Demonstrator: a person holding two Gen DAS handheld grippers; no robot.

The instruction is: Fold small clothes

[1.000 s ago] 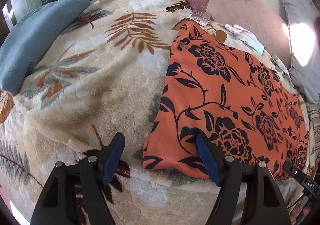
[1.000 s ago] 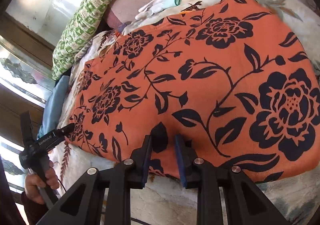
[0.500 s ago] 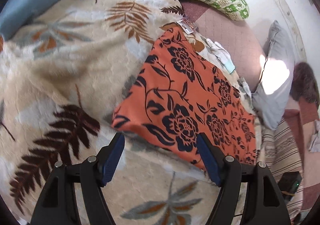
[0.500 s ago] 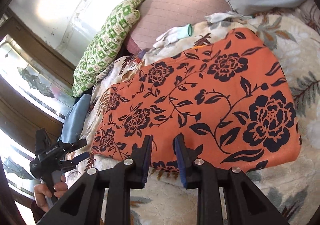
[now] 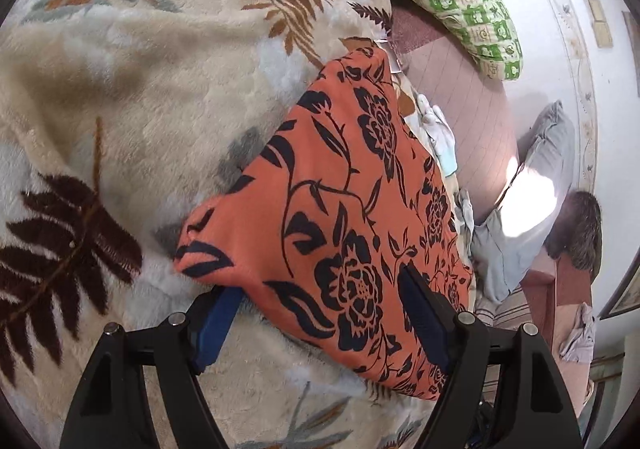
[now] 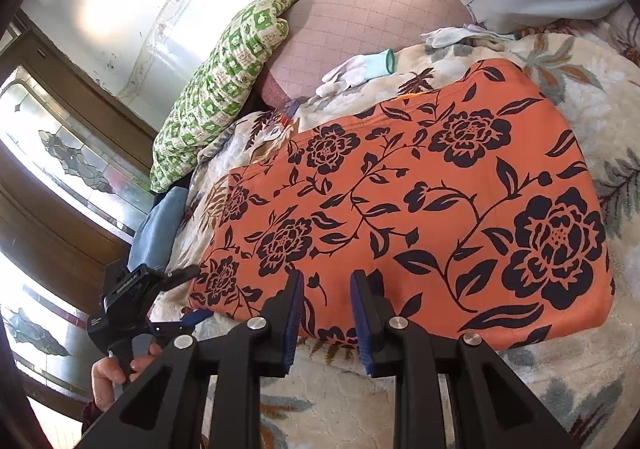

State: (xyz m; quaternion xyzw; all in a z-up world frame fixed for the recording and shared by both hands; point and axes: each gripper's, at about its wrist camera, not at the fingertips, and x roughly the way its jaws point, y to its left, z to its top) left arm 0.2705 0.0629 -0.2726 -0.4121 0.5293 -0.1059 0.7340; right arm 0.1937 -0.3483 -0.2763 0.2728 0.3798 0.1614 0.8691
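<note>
Fingers of left gripper [image 5: 320, 313] wide apart, straddling near edge of orange floral garment [image 5: 352, 201] on leaf-print blanket [image 5: 120, 97]: one blue pad slipped under the corner, other on top, no pinch yet. It has rolled and dropped in since a second ago, so a grab looks imminent. Right wrist view: right gripper [image 6: 326, 313] narrowly parted, nothing between, lifted back off the cloth. Garment [image 6: 400, 217] flat, part-folded.

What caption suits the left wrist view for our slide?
Left gripper straddles the corner of an orange floral cloth on a leaf-print blanket, one finger under its edge.
</note>
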